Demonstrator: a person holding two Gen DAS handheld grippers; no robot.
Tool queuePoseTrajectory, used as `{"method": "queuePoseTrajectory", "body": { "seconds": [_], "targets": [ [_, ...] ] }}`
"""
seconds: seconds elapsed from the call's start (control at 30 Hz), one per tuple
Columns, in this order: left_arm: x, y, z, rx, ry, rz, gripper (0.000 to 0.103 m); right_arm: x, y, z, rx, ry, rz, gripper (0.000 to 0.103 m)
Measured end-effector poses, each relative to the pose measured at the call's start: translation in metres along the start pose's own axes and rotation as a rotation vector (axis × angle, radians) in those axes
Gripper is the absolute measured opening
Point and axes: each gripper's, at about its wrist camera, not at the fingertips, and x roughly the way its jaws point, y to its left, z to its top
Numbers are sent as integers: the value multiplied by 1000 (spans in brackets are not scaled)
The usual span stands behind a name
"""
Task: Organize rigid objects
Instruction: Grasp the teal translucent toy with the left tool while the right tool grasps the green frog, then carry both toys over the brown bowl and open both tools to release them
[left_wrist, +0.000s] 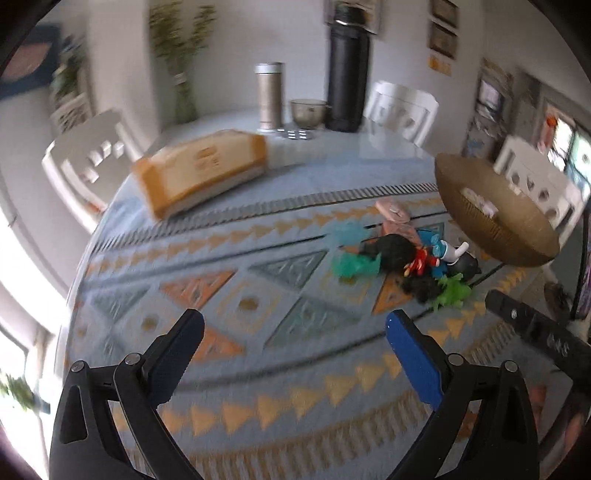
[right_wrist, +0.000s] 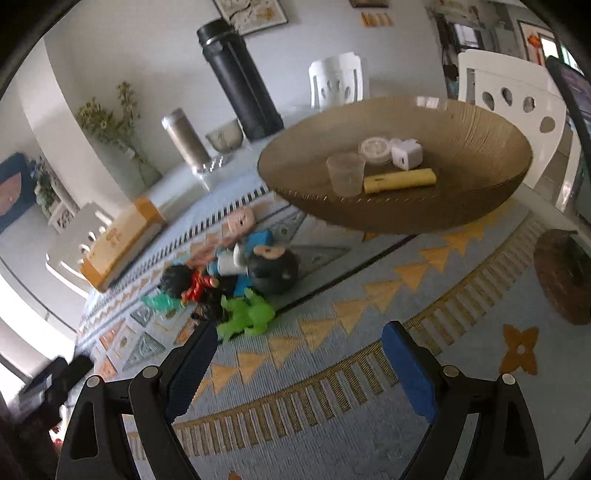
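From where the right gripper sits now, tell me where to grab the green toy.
Grip the green toy across its narrow body, coming down from above on its near side. It lies flat at the pile's front edge, and the right gripper is open just short of it; the black round toy crowds it behind.

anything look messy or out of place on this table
Yes: small toys lie heaped on the patterned cloth beside the brown bowl, not in it. A green figure lies tipped at the pile's near edge.
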Motion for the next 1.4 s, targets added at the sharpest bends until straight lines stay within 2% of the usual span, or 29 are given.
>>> {"method": "queuePoseTrajectory", "body": {
  "seconds": [0.03,0.13,0.23,0.4,0.43,0.47,0.67,0.77,0.83,0.93,1.0,1.07,1.2,1.27,1.37,1.4],
  "targets": [
    [12,-8,5,50,21,-19,98,-1,1,0,-8,-2,-3,90],
    [37,-24,11,141,54,-69,86,0,2,1,-17,0,4,90],
    [56,-36,19,201,67,-86,85,5,-6,1,16,23,25,90],
    [87,-37,29,186,119,-167,63,11,-13,2,51,44,32,90],
    [92,-37,29,184,126,-176,50,11,-11,2,44,44,29,90],
    [96,-39,28,185,134,-189,44,10,-9,2,37,43,25,90],
    [76,-35,18,175,82,-174,44,12,2,2,-29,46,12,90],
    [49,-25,6,168,70,-153,44,21,4,5,-89,121,51,90],
    [33,-17,-5,151,68,-140,44,29,10,8,-199,181,41,90],
    [18,-10,-18,102,82,-124,44,34,17,17,-271,215,73,89],
    [14,-7,-23,68,92,-134,44,39,22,26,-257,223,104,84],
    [8,-5,-28,41,86,-139,44,45,31,31,-290,209,86,80],
    [0,2,-42,-12,82,-149,44,64,50,24,-375,216,17,62],
    [-3,4,-50,-32,78,-153,44,58,54,15,-411,179,13,46],
    [-4,12,-58,-80,74,-157,44,42,59,1,-441,178,41,46],
    [-5,13,-59,-93,71,-158,44,32,60,-6,-442,183,78,46]
  ]
}}
